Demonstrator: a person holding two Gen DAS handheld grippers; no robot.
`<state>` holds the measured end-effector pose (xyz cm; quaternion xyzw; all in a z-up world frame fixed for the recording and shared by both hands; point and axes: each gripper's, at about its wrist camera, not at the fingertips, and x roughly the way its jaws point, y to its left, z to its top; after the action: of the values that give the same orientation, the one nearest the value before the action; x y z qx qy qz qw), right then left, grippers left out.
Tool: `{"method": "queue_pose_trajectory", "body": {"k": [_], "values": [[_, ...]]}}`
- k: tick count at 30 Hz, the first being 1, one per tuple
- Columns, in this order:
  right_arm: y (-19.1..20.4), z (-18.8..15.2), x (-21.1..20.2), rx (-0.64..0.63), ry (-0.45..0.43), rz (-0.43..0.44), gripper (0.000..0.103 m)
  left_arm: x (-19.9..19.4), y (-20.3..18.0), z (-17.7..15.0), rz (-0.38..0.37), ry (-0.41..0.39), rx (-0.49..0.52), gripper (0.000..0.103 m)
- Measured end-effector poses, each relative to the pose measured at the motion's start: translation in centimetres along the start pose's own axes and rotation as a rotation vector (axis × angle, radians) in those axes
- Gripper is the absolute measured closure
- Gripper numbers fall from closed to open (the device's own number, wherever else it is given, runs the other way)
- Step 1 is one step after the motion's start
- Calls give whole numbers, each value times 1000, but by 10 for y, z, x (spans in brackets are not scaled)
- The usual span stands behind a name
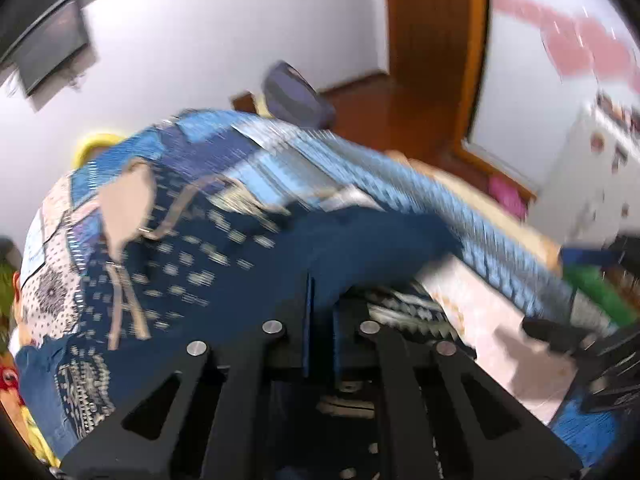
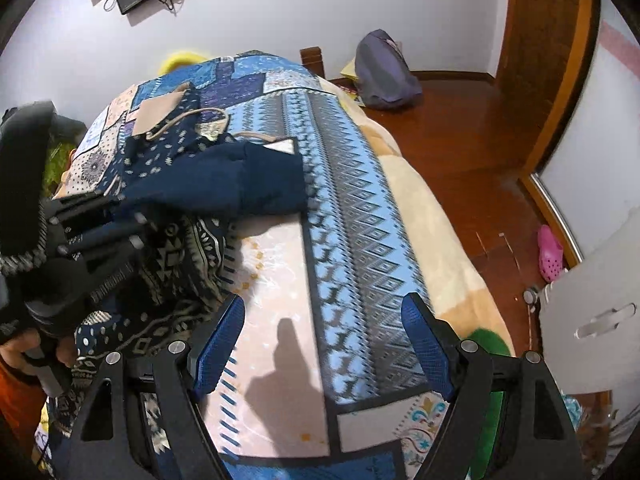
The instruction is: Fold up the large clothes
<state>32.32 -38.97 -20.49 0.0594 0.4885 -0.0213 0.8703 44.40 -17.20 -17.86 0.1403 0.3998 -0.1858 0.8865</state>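
Left gripper (image 1: 320, 312): blue fingers drawn nearly together, a fold of navy patterned garment (image 1: 224, 264) pinched between them; cloth draped up and over the fingertips toward the far side. Right gripper (image 2: 322, 344): fingers (image 2: 426, 344) spread wide, nothing between them, hovering above the patchwork bedspread (image 2: 344, 216); contact with the spread not determinable. Garment location: heaped on the left half of the bed, to the left of and beyond the right gripper's fingers, well clear of them; plain navy section (image 2: 248, 184) lying toward the far side, printed section (image 2: 180, 264) bunched nearer, against the left gripper. Tan drawstrings (image 2: 200, 114) and a tan tag (image 2: 160, 114) at the garment's far end. Left wrist view only: motion-blurred; close look at the clamped fold; right gripper (image 1: 568, 344) at the right edge, blurred. Right wrist view only: sharp; left gripper (image 2: 120, 232) seen from outside with cloth trailing from it; whole bed surface, gripper shadow (image 2: 288, 368) on the pale panel, purple bag (image 2: 384, 72) on the wooden floor (image 2: 472, 148) at the far side, pink clog (image 2: 550, 252) at the right, white cabinet (image 2: 600, 300) at the near right.
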Motion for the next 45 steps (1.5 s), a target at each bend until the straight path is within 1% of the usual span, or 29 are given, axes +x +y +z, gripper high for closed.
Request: {"method": "queue_pose_trajectory", "body": {"k": [2, 4, 6, 9, 11, 13, 15, 17, 19, 21, 22, 23, 24, 25, 26, 27, 28, 29, 32, 34, 36, 37, 39, 41, 43, 45], "values": [[8, 4, -1, -13, -9, 9, 24, -22, 24, 7, -13, -45, -61, 95], [20, 7, -2, -36, -17, 14, 24, -46, 51, 9, 1, -99, -112, 95], [33, 12, -2, -65, -22, 16, 24, -69, 80, 8, 14, -134, -159, 95], [55, 19, 0, -107, -25, 22, 24, -90, 115, -3, 41, -157, -209, 95], [66, 23, 4, -125, -22, 31, 24, -101, 142, -18, 83, -157, -238, 95], [81, 27, 13, -151, -12, 36, 24, -106, 161, -35, 123, -145, -258, 95], [94, 30, 30, -183, 16, 3, 24, -107, 181, -56, 139, -124, -294, 95], [102, 29, 45, -212, 50, -35, 24, -105, 200, -81, 144, -86, -340, 95], [108, 25, 65, -237, 104, -52, 24, -97, 217, -111, 150, -34, -377, 95], [110, 20, 75, -231, 130, -29, 24, -81, 230, -146, 147, 47, -424, 95], [110, 17, 78, -221, 132, -24, 21, -76, 232, -157, 136, 74, -440, 89], [110, 16, 79, -220, 127, -33, 16, -69, 236, -172, 122, 115, -465, 81], [110, 16, 79, -223, 120, -45, 14, -60, 241, -186, 106, 158, -488, 76], [109, 15, 80, -223, 116, -51, 11, -51, 244, -201, 86, 196, -509, 66], [107, 15, 80, -215, 118, -48, 10, -46, 246, -210, 77, 218, -522, 58], [104, 15, 82, -198, 122, -38, 9, -45, 247, -218, 72, 222, -532, 55], [102, 14, 83, -192, 123, -35, 8, -48, 247, -222, 74, 200, -541, 51], [102, 14, 84, -190, 123, -37, 7, -49, 248, -222, 79, 192, -542, 46], [104, 15, 83, -194, 123, -51, 6, -59, 242, -213, 94, 179, -512, 44], [105, 16, 83, -189, 127, -53, 6, -68, 232, -202, 102, 161, -464, 43], [104, 16, 83, -182, 128, -50, 6, -74, 220, -190, 108, 141, -415, 40], [104, 16, 82, -180, 127, -49, 6, -73, 216, -185, 113, 137, -394, 36], [104, 16, 83, -178, 125, -48, 6, -72, 203, -178, 127, 126, -333, 34], [104, 16, 82, -177, 126, -49, 6, -62, 190, -171, 152, 133, -264, 34], [104, 15, 82, -176, 128, -48, 6, -39, 180, -164, 192, 167, -196, 34], [104, 15, 82, -176, 128, -46, 6, -25, 179, -163, 224, 190, -176, 34]]}}
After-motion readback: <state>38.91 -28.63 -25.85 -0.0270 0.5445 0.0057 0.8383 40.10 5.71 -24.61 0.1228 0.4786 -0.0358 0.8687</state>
